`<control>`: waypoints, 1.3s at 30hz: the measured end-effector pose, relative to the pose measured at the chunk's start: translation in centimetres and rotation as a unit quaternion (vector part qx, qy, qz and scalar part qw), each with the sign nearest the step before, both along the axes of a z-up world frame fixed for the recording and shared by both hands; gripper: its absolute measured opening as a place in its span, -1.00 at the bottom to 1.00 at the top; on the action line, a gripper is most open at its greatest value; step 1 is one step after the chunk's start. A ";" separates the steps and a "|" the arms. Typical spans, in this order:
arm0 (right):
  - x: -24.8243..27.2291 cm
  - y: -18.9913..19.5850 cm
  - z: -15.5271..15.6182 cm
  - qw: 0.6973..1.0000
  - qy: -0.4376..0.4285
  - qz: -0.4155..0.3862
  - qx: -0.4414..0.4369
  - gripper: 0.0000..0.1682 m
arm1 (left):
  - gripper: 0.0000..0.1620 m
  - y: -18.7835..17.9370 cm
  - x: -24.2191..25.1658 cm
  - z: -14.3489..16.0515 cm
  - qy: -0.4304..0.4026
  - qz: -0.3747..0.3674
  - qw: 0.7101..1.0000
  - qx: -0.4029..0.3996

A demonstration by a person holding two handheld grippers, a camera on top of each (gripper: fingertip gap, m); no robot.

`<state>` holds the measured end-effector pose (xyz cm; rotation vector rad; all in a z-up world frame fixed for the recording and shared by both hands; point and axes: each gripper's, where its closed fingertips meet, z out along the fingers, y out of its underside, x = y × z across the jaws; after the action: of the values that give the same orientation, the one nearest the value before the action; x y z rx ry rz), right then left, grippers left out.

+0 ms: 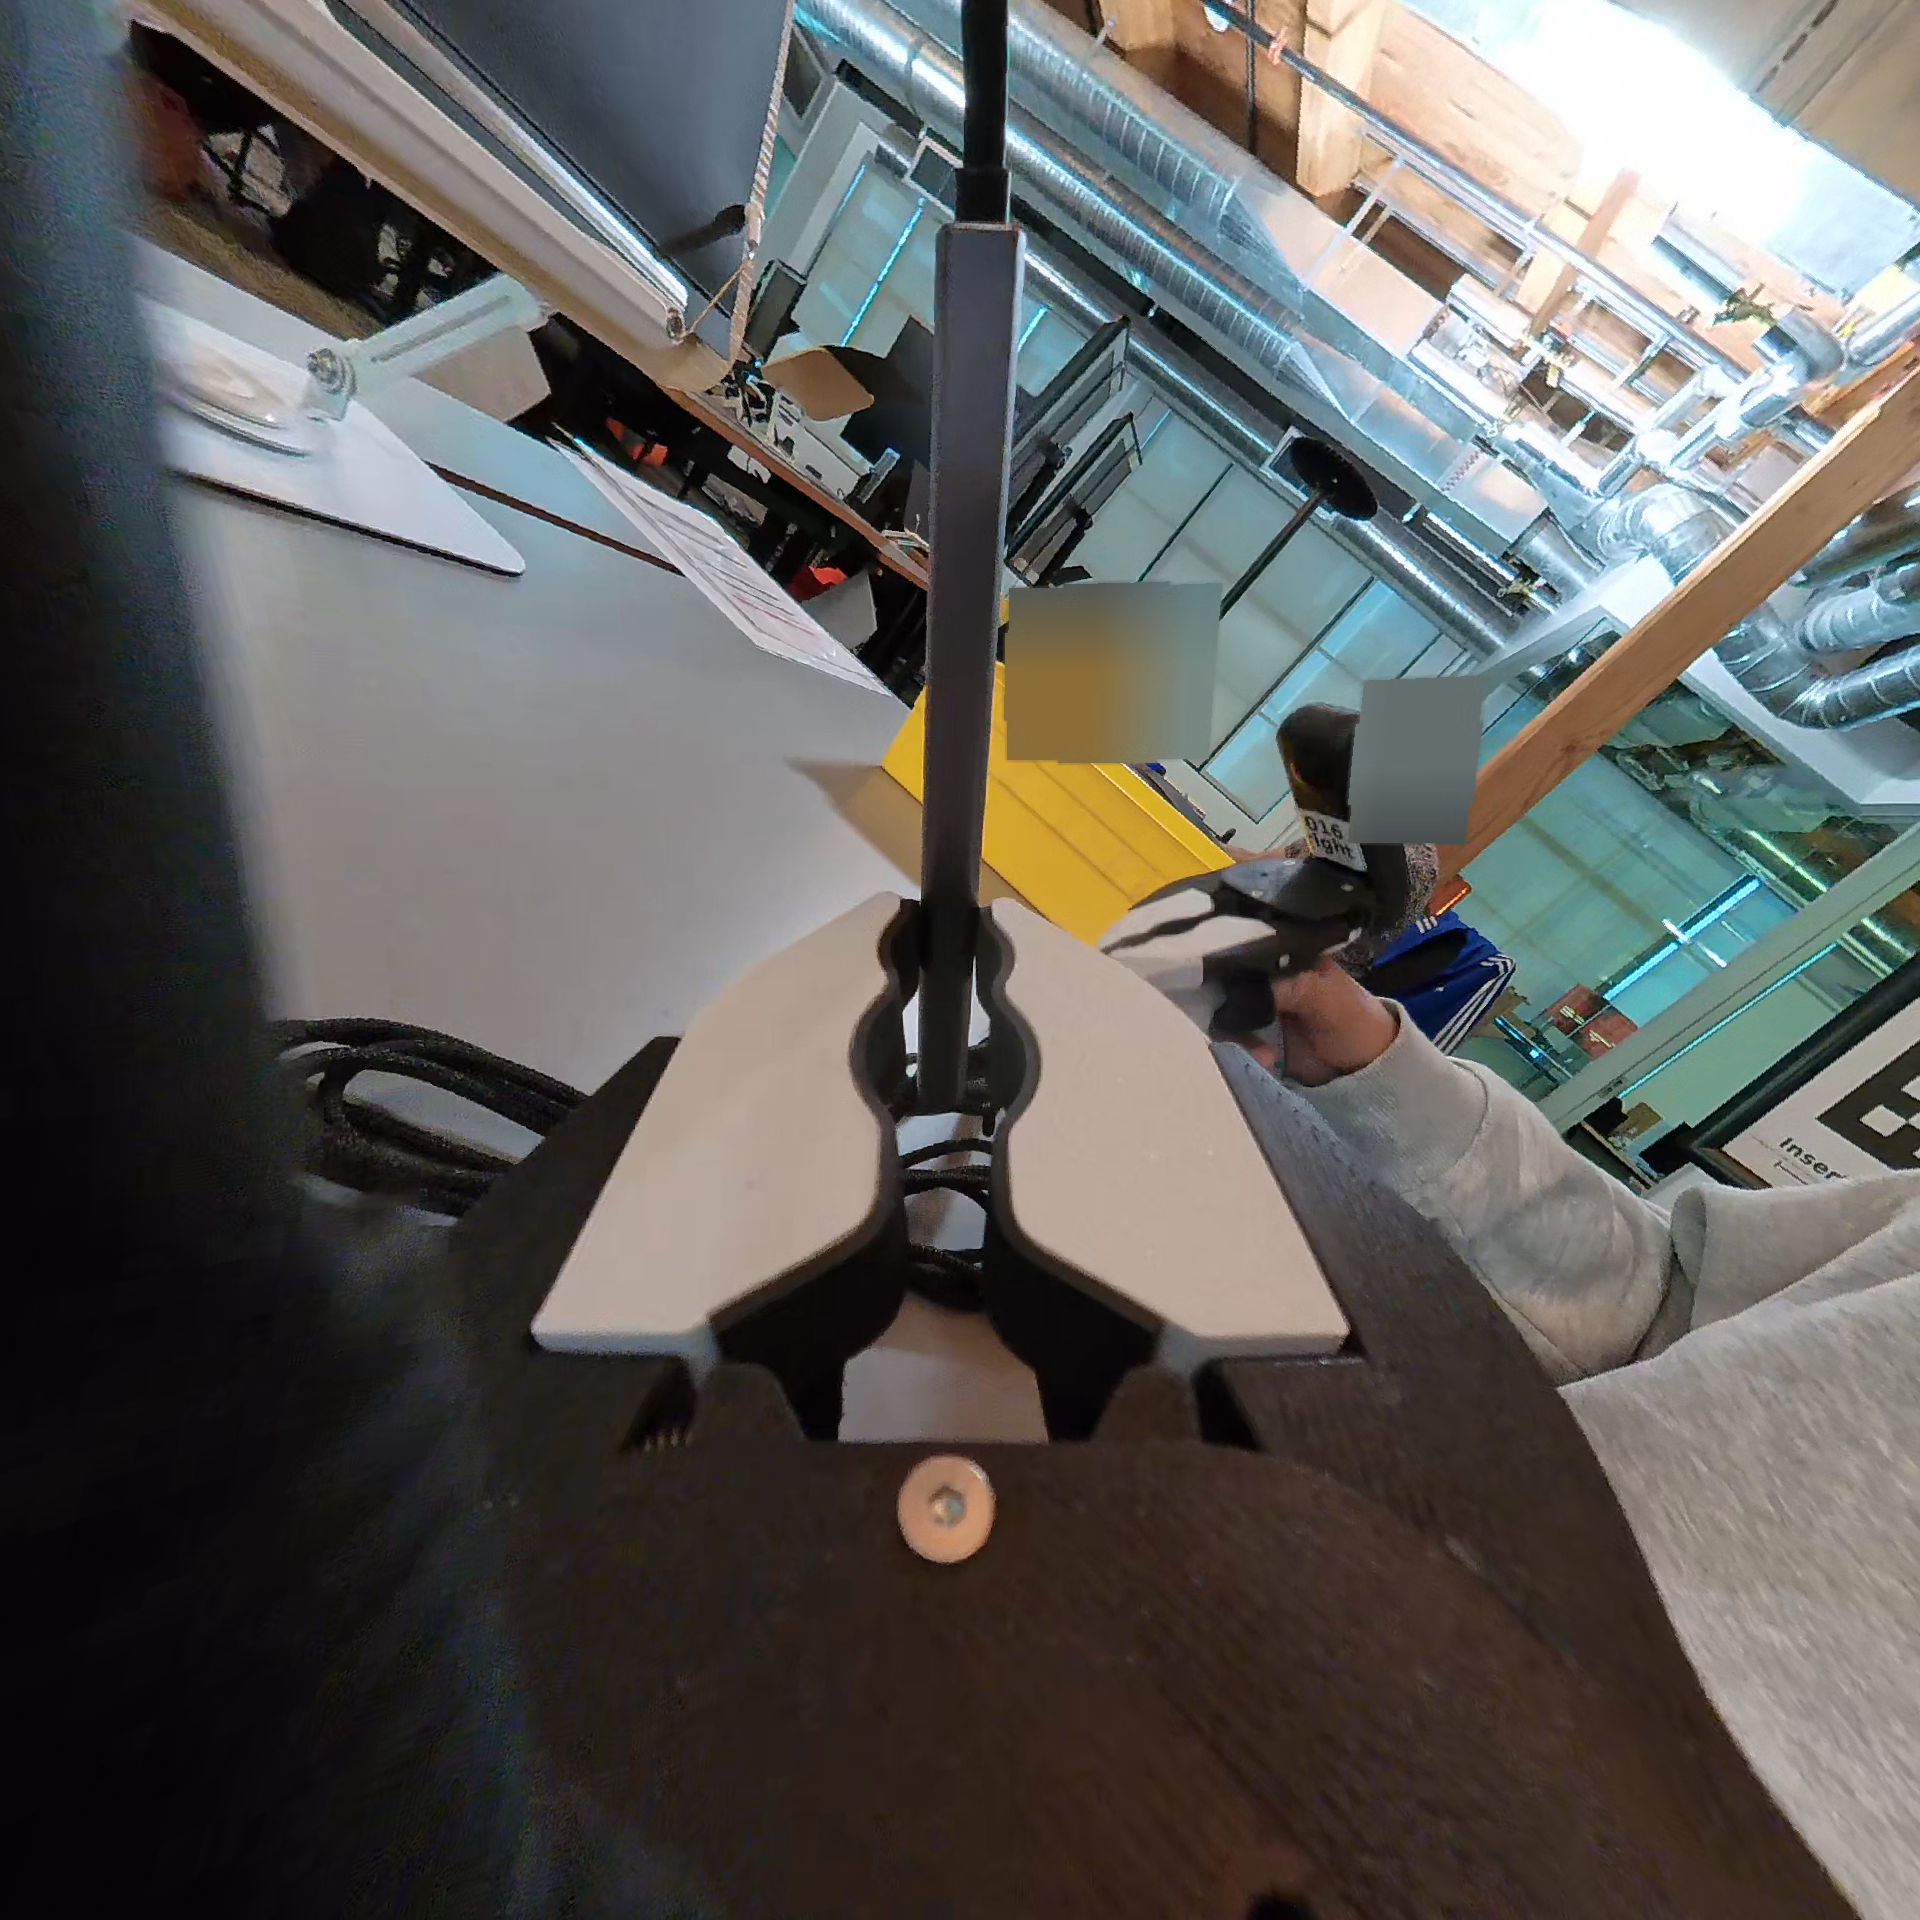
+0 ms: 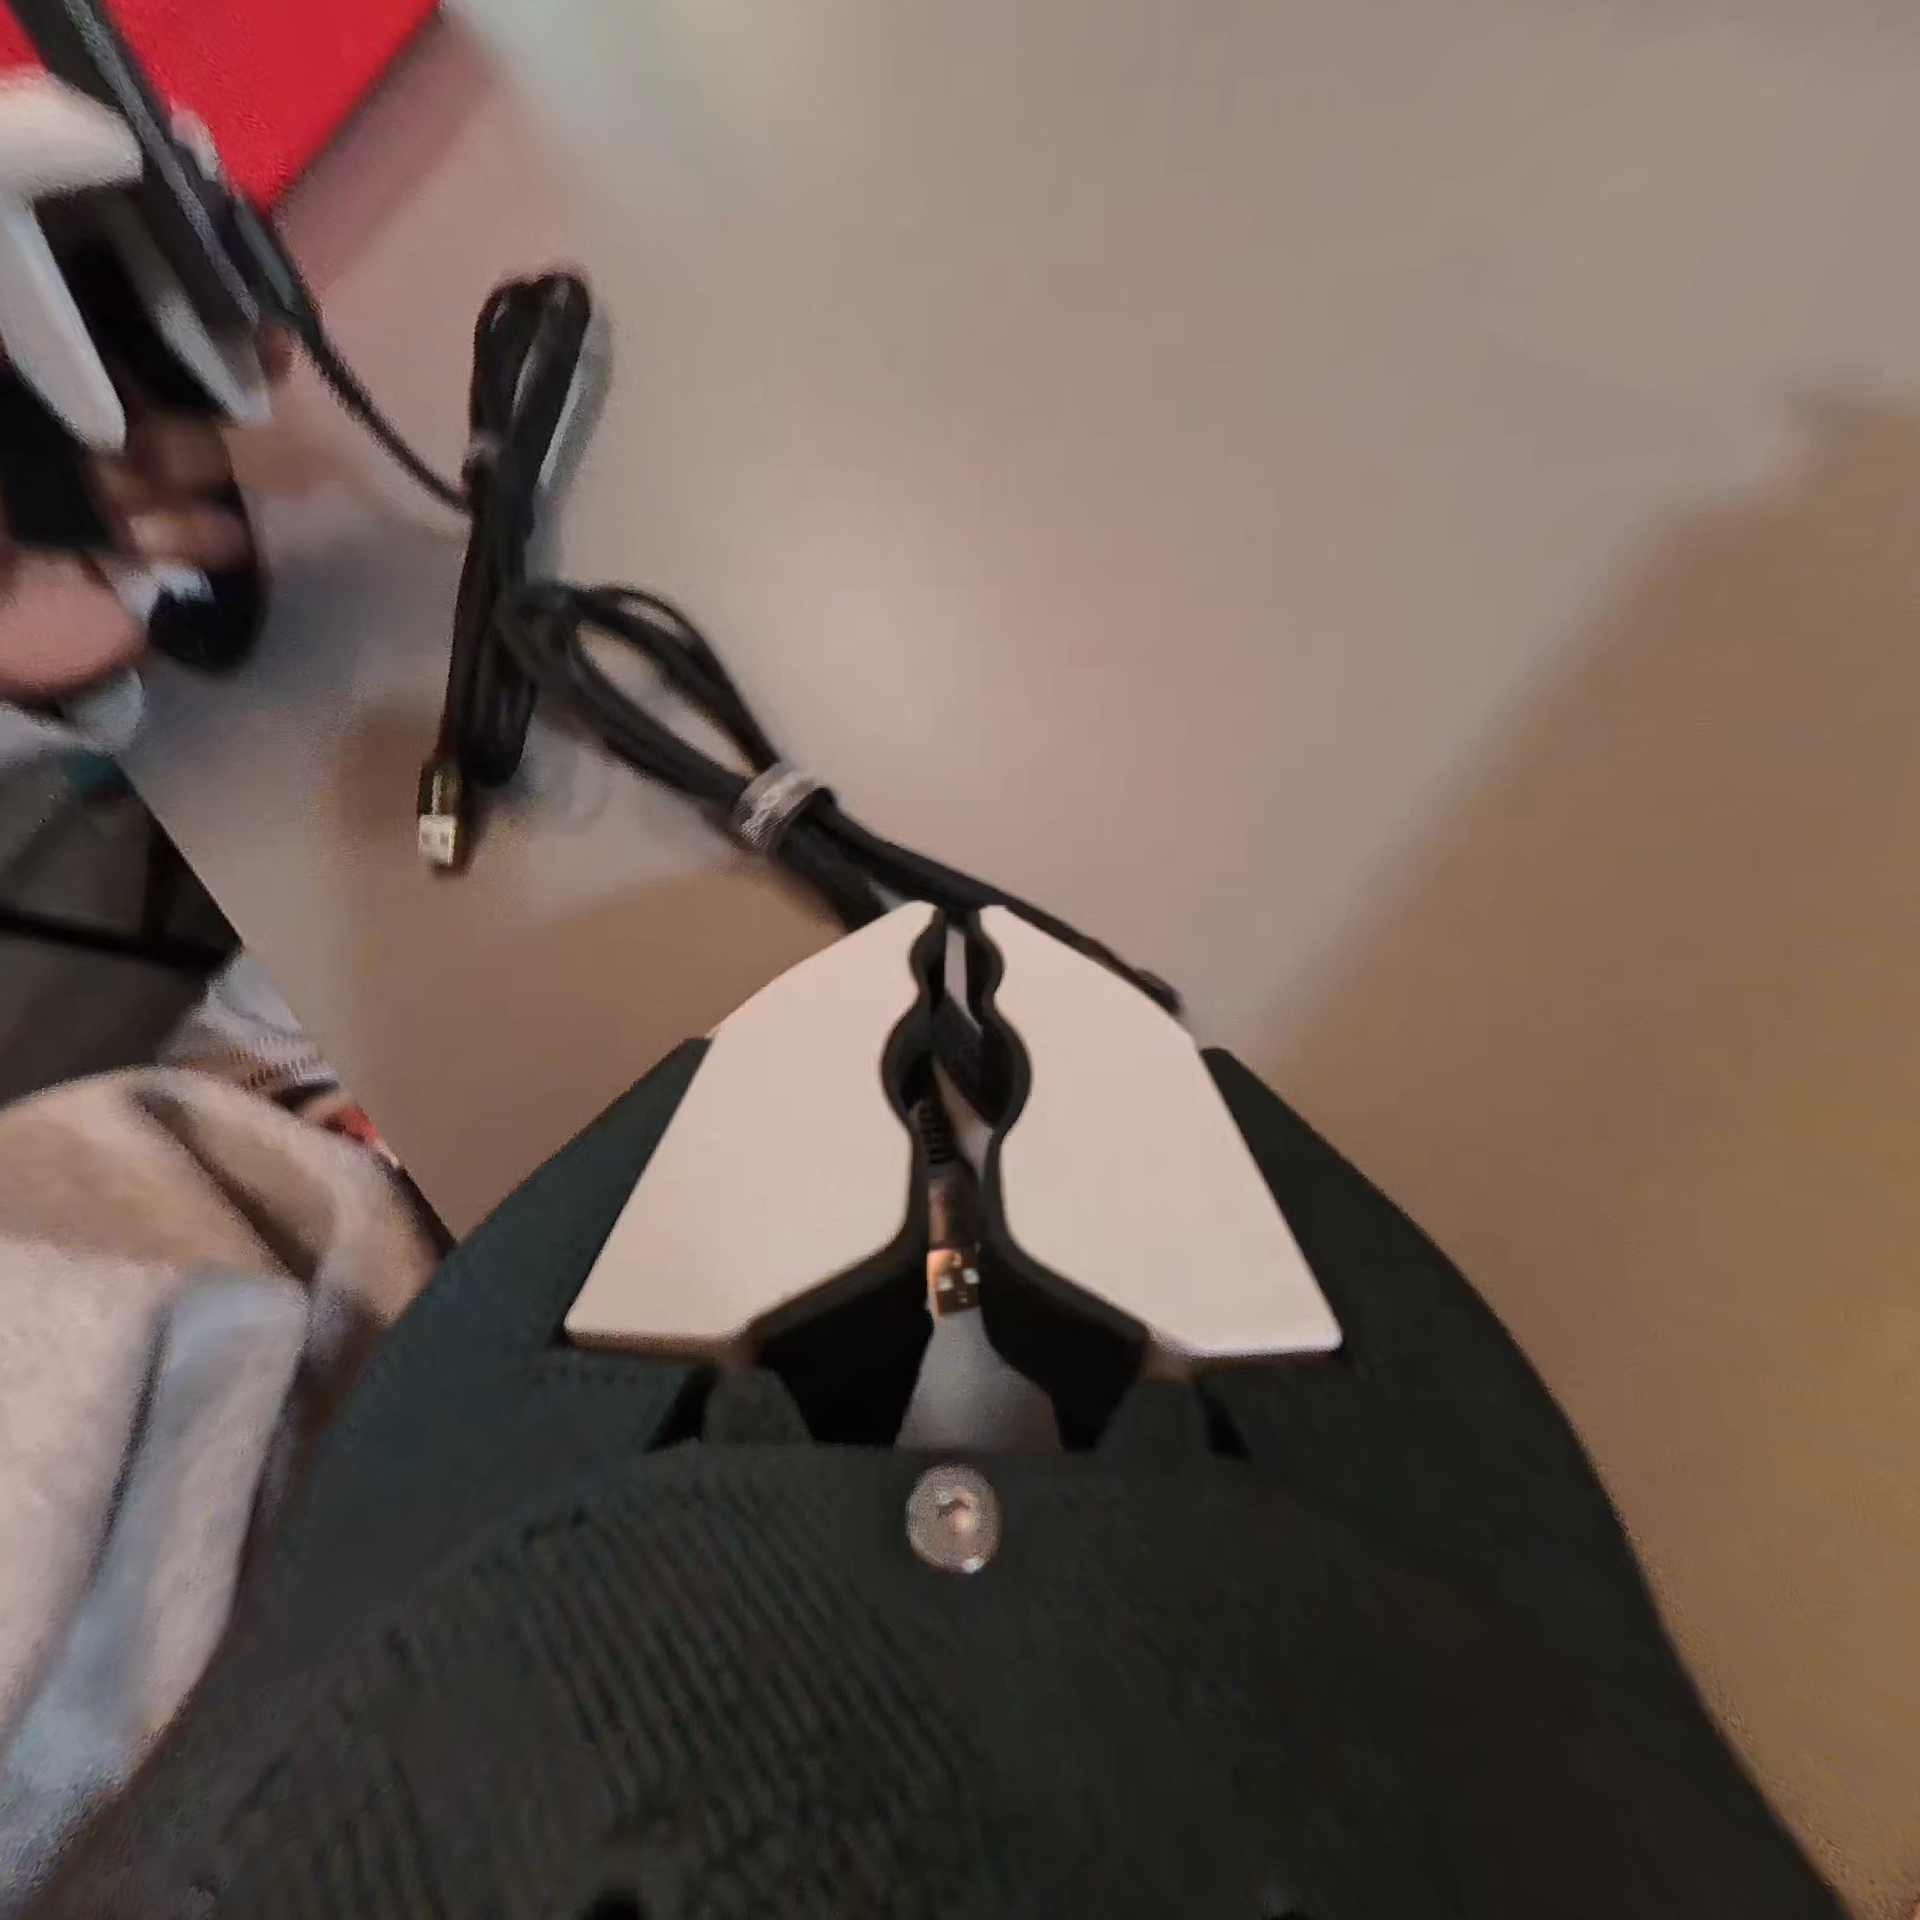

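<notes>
The left gripper (image 1: 948, 997) is tilted upward, its pale fingers (image 1: 769, 1122) closed on a long, dark grey slim block (image 1: 971, 582) with a black cord leaving its far end. Coils of black cable (image 1: 416, 1091) lie on the grey desk (image 1: 499, 790) near left. The right gripper (image 2: 961, 971), held low by a hand in a grey sleeve (image 1: 1558, 1226), has its fingers (image 2: 769, 1164) closed on a black cable end whose metal plug (image 2: 954, 1283) sits between them. Farther along the desk (image 2: 1039, 416), the bundled cable (image 2: 665, 665) carries a grey tie (image 2: 774, 805); a second plug (image 2: 442, 821) lies far left.
</notes>
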<state>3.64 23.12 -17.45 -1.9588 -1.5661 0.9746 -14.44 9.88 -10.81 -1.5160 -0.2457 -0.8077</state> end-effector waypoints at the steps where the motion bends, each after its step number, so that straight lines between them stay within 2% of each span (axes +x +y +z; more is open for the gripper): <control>1: 0.3 0.9 0.4 1.000 0.009 -0.024 -0.014 -0.94 | -0.90 0.0 0.0 0.0 -0.001 0.000 1.000 0.000; 5: 1.9 3.2 -0.9 0.997 -0.036 -0.073 -0.009 -0.78 | -0.90 0.1 0.0 0.0 -0.002 -0.002 1.000 0.000; 10: 1.6 2.6 -1.6 0.995 -0.043 -0.077 -0.041 -0.63 | -0.89 0.1 0.0 -0.1 -0.006 -0.002 1.000 0.000; 14: 0.9 2.7 -2.7 0.996 -0.056 -0.073 -0.020 -0.50 | -0.90 0.2 0.0 -0.1 -0.010 -0.001 1.000 0.002; 18: -1.3 2.9 -2.1 0.997 -0.035 -0.040 0.048 -0.54 | -0.90 0.4 0.3 -0.2 -0.015 -0.008 1.000 0.002; 22: -2.8 2.3 -0.5 0.994 0.009 -0.004 0.108 -0.76 | -0.90 0.5 0.6 -0.2 -0.016 -0.013 1.000 0.000; 26: -2.5 2.7 1.1 0.987 0.034 -0.007 0.158 -0.78 | -0.90 0.5 0.6 -0.2 -0.014 -0.013 1.000 0.001; 29: -2.3 2.4 1.9 0.988 0.061 -0.010 0.142 -0.85 | -0.90 0.5 0.5 -0.2 -0.016 -0.012 1.000 0.001; 31: -2.3 1.7 3.1 0.988 0.103 -0.010 0.111 -1.00 | -0.90 0.5 0.6 -0.2 -0.014 -0.012 1.000 0.001; 34: -2.1 1.9 4.2 0.988 0.130 -0.027 0.084 -1.00 | -0.89 0.5 0.6 -0.2 -0.013 -0.014 1.000 0.001; 36: -1.7 2.4 3.9 0.989 0.124 -0.038 0.072 -1.00 | -0.90 0.5 0.6 -0.2 -0.014 -0.015 1.000 0.001; 39: -0.9 2.9 3.1 0.991 0.108 -0.060 0.045 -0.90 | -0.89 0.4 0.7 -0.1 -0.012 -0.016 1.000 0.001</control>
<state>2.71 26.06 -14.33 -1.7970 -1.3342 1.0101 -13.74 10.28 -10.93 -1.5123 -0.2397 -0.8517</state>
